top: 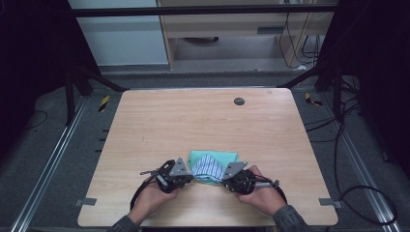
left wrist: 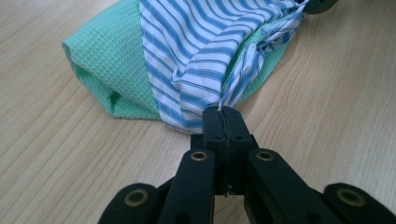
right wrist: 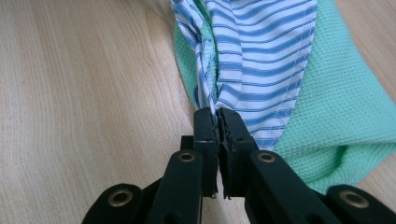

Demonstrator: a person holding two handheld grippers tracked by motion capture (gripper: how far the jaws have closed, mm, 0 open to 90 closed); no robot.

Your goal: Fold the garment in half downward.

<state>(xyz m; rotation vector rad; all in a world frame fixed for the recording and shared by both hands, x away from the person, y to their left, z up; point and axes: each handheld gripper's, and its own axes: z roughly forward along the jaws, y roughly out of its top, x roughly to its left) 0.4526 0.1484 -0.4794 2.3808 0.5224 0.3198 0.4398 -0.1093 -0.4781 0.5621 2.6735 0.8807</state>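
On the wooden table (top: 159, 121), near its front edge, a green waffle cloth (top: 220, 157) lies under a blue-striped cloth (top: 207, 167). The left gripper (top: 189, 177) and right gripper (top: 226, 180) each pinch a striped corner; thin bites may slip, or drag the green layer askew.

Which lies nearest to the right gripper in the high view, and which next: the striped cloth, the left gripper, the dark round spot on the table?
1. striped cloth, pinched in the right gripper.
2. left gripper, across the cloth, at its other end.
3. dark round spot, near the far table edge.
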